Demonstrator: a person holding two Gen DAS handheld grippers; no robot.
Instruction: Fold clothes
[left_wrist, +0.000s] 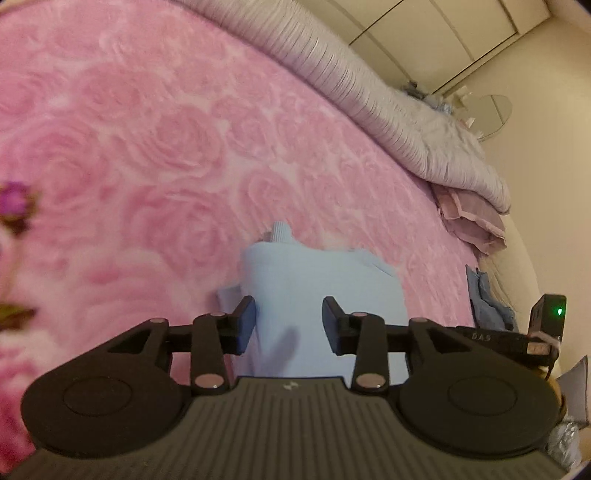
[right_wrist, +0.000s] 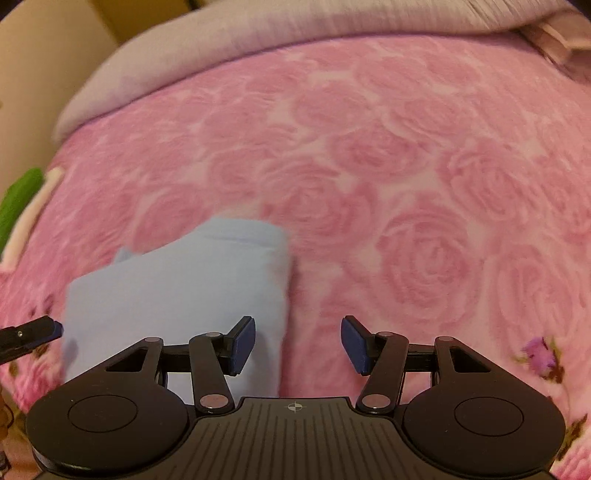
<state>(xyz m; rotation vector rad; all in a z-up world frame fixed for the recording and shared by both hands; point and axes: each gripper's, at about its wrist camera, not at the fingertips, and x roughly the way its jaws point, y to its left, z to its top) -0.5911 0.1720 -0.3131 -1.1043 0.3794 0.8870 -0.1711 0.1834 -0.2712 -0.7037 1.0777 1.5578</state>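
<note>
Though blur softens it, the blue garment (left_wrist: 325, 291) runs beneath the left tongs (left_wrist: 289, 325).

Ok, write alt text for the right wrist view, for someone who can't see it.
A folded light blue garment lies on a pink rose-patterned blanket, seen past the right hand-held gripper, whose jaws are open with nothing between them. The tip of the left hand-held gripper shows at the left edge, and a lilac quilt lies behind.

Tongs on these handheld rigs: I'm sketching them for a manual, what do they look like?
Both tongs, left and right, are matte black: two round discs, hinged links with silver pins, dark blue pads, a ribbed grey centre plate.
</note>
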